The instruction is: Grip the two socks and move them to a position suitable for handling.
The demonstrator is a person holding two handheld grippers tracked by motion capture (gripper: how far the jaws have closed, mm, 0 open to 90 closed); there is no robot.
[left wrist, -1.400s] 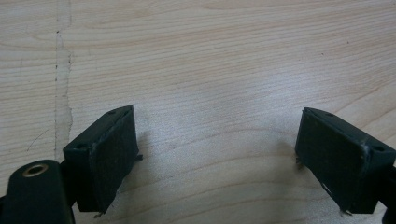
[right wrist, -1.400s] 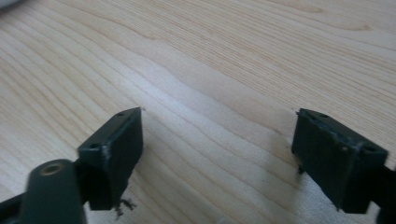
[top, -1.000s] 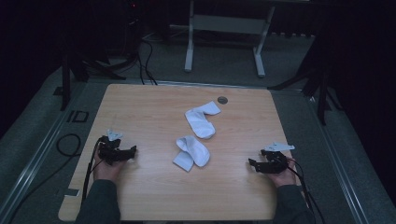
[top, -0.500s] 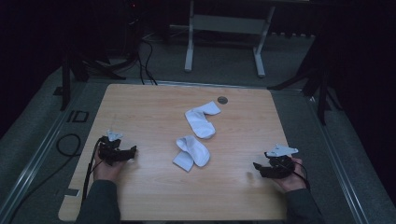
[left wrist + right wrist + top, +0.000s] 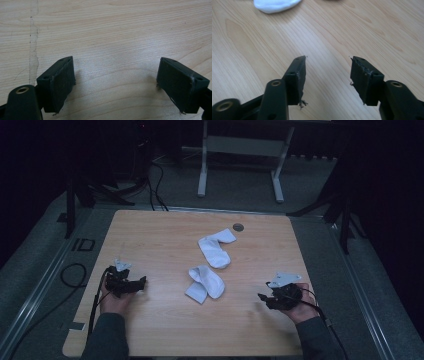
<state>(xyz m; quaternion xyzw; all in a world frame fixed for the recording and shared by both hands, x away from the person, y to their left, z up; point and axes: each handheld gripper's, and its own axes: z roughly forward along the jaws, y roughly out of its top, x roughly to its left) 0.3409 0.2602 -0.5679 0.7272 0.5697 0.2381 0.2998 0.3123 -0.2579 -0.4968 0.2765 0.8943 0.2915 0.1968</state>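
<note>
Two white socks lie on the worktop point(image 5: 150, 235), both untouched. The near sock point(image 5: 205, 283) sits at mid-worktop, folded over on itself; the far sock point(image 5: 216, 249) lies just behind it, toward the round grommet point(image 5: 238, 227).

Handling, as judged: both are light, soft and limp. They will sag and drape when lifted and will not break or slip readily. A pinch at a cuff or toe end, where the fabric edge stands free of the wood, looks the soundest hold; the folded middle of the near sock risks taking two layers at once.

The left gripper point(image 5: 137, 282) rests at the left of the worktop, fingers point(image 5: 58, 82) spread wide with bare wood between them. The right gripper point(image 5: 264, 298) sits at the right, well apart from the socks, fingers point(image 5: 297, 80) spread with nothing between them.

Against the earlier frames: the right gripper has shifted rightward and nearer the person, and its jaws have just been closing on nothing. The left gripper and both socks are unchanged.
</note>
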